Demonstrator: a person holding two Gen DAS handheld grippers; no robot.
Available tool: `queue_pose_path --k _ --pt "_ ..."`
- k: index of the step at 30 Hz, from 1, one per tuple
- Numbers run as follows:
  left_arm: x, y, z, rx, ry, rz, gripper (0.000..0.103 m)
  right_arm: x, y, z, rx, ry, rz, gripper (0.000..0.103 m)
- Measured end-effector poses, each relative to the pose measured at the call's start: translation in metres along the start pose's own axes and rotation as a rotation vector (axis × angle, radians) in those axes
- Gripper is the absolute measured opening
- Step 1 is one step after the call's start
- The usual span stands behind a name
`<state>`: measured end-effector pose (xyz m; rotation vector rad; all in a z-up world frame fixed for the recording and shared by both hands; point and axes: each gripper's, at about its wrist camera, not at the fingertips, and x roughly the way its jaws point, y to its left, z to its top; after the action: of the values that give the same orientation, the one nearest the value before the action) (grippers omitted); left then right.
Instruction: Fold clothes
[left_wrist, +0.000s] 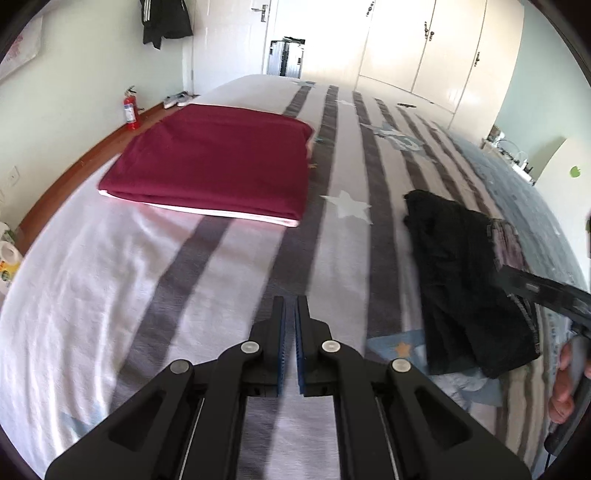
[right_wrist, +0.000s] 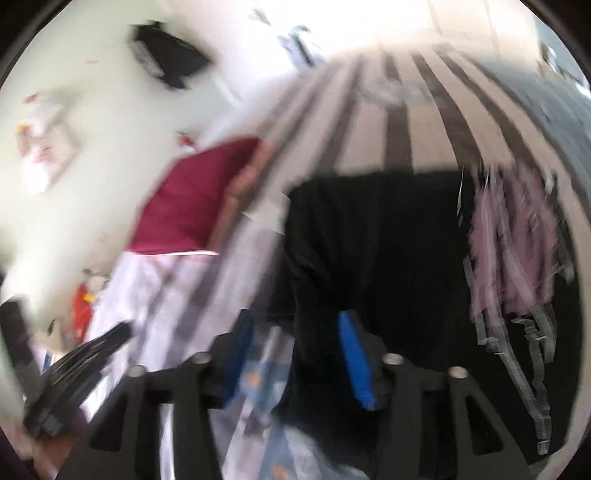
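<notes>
While the right gripper (right_wrist: 295, 354) reaches in with its jaws spread wide over the near edge of the black garment (right_wrist: 376, 258), the right wrist view is smeared with motion blur, so exact contact cannot be read. The garment lies loosely bunched on the striped bed (left_wrist: 229, 258), right of centre, with a purple-and-grey printed patch (right_wrist: 513, 243) on its far right side.

Left gripper (left_wrist: 290, 325): jaws nearly closed, a thin gap between the blue pads, nothing between them. It hovers over bare sheet, well apart from the black garment.

Folded maroon cloth (left_wrist: 210, 162) sits finished on the far left of the bed (a pale layer shows under its near edge).

Risks, as judged from here:
- Wide jaws closing at speed may pinch the bedsheet along with the garment, dragging the sheet up.
- Grabbing only one layer of the bunched fabric would leave the rest trailing and spoil the fold.
- With the left gripper far off, a one-sided lift could twist the garment.
</notes>
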<state>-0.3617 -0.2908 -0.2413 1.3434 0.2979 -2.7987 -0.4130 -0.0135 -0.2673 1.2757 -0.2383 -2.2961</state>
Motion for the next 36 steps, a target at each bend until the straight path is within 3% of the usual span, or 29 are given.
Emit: queue_pose_path --k 4,7,9,11,14,18,24,29,31,32,36 --pt "0.014 -0.029 0.01 0.009 0.027 -0.082 0.008 -0.048 -0.025 -0.007 -0.044 -0.062 0.002 0.063" --pt "0.03 -0.055 0.024 0.027 0.046 -0.142 0.024 -0.054 -0.069 -0.008 -0.02 -0.062 -0.134 0.063" --pt "0.043 -0.07 0.036 0.025 0.049 -0.178 0.031 -0.053 -0.109 -0.004 0.064 -0.048 -0.204 0.063" --pt "0.058 -0.085 0.048 0.029 0.054 -0.189 0.044 -0.055 -0.147 0.001 0.147 -0.042 -0.262 0.063" --pt "0.081 -0.104 0.064 0.051 0.064 -0.188 0.048 -0.053 -0.179 0.013 0.164 -0.06 -0.302 0.063" --pt "0.109 -0.122 0.081 0.081 0.077 -0.179 0.049 -0.041 -0.2 0.035 0.167 -0.069 -0.298 0.063" --pt "0.139 -0.115 0.09 0.066 0.103 -0.218 0.049 -0.014 -0.217 0.073 0.166 -0.072 -0.249 0.063" --pt "0.146 -0.122 0.085 0.125 0.091 -0.265 0.025 0.009 -0.228 0.083 0.192 -0.026 -0.228 0.062" --pt "0.147 -0.125 0.085 0.145 0.088 -0.273 0.018 0.014 -0.23 0.081 0.202 -0.02 -0.219 0.052" --pt "0.147 -0.127 0.086 0.153 0.081 -0.281 0.015 0.017 -0.232 0.08 0.21 -0.018 -0.211 0.036" --pt "0.141 -0.137 0.091 0.187 0.034 -0.295 0.011 0.022 -0.234 0.074 0.22 -0.024 -0.207 0.028"
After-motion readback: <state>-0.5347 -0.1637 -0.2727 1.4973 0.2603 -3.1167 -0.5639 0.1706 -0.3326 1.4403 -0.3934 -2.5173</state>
